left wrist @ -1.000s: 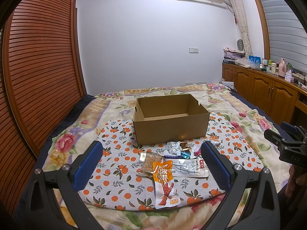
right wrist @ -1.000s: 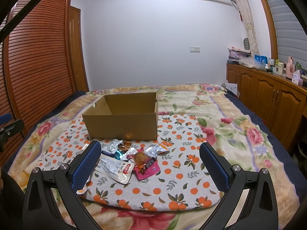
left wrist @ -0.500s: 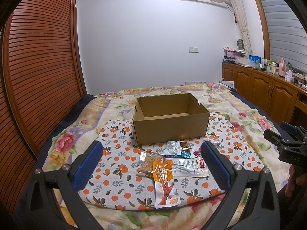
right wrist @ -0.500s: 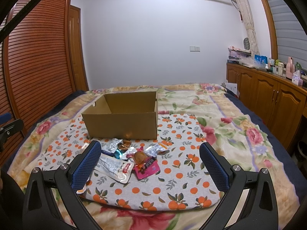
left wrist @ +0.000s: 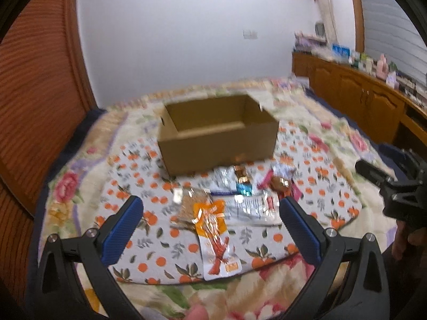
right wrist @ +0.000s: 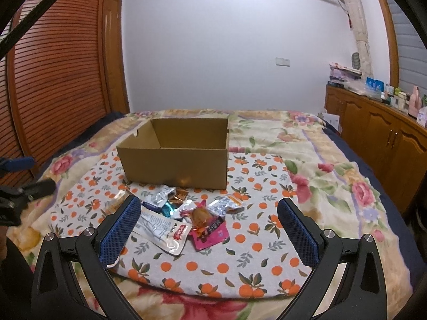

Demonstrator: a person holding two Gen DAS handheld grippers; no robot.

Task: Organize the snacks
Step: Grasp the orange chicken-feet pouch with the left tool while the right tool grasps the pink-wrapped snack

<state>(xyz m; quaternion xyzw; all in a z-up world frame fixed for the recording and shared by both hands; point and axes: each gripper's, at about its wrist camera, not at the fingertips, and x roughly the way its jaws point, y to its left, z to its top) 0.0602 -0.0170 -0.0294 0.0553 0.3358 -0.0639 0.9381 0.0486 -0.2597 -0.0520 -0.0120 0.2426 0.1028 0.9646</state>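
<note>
While blurred, orange packet (left wrist: 215, 236): long axis near-to-far.
Left gripper (left wrist: 209, 220): wide apart, empty.
Right gripper (right wrist: 208, 221): wide apart, empty.
Box (right wrist: 174, 154): floor hidden.

One cardboard box (right wrist: 173, 164), open-topped, nothing visible inside

One orange-print cloth (right wrist: 256, 200) under box and snacks

One floral blanket (right wrist: 333, 165) on the bed

Snack packets in a loose pile in front of the box, about nine; overlap makes an exact count uncertain:
- one orange packet with a red figure (left wrist: 216, 237)
- one long white packet (right wrist: 162, 229)
- one pink packet (right wrist: 210, 236)
- one clear packet of brown crumbs (left wrist: 190, 208)
- two silver packets (right wrist: 158, 196) (right wrist: 225, 204)
- one teal piece (right wrist: 168, 209)
- small brown wrapped pieces (right wrist: 180, 196), number unclear

Two grippers, one per view
</note>
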